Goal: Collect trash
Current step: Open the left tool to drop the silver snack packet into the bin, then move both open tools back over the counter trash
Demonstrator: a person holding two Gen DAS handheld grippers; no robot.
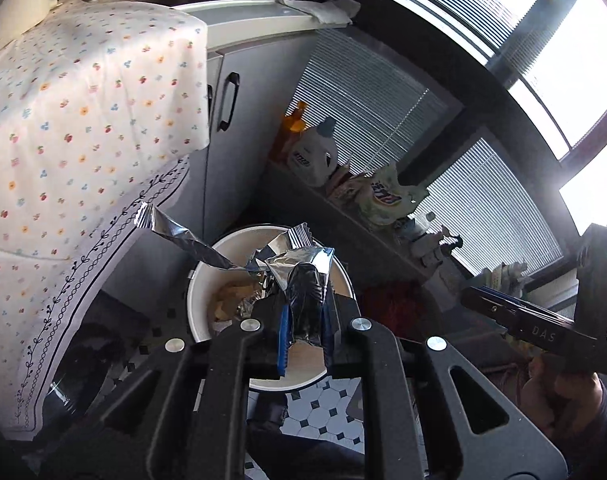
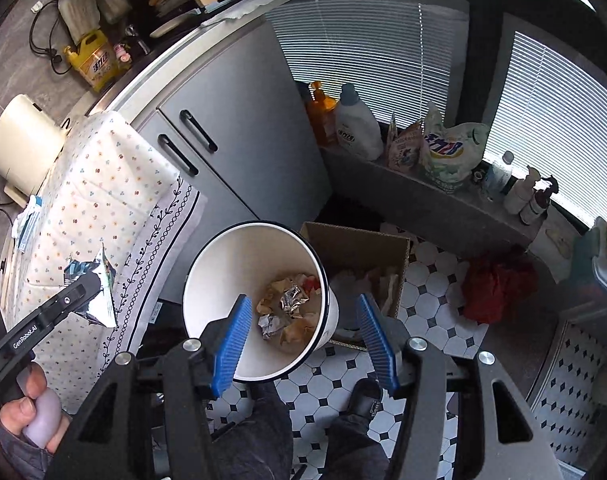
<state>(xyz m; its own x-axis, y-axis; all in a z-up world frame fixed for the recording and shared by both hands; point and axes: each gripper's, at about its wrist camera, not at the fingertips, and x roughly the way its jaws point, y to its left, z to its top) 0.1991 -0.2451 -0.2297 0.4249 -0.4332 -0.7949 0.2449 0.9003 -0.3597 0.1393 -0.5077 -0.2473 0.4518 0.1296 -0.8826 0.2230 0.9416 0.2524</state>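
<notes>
left gripper [image 1: 305,320]: clamped on a crumpled foil wrapper [image 1: 299,276], held above the white bin [image 1: 199,300] | bin [image 2: 223,272]: on the tiled floor [image 2: 431,304] beside the cloth-covered table's [image 2: 103,184] edge, crumpled trash [image 2: 289,308] seen at its bottom | right gripper [image 2: 303,336]: fingers spread apart, nothing between them, over the bin

You stand on a white tiled floor with small black diamonds [image 2: 431,304]. Beside you are grey cupboard doors with black handles [image 2: 239,128]. Bright daylight comes through big windows with white slatted blinds [image 2: 367,48], above a grey ledge [image 2: 415,196].
</notes>
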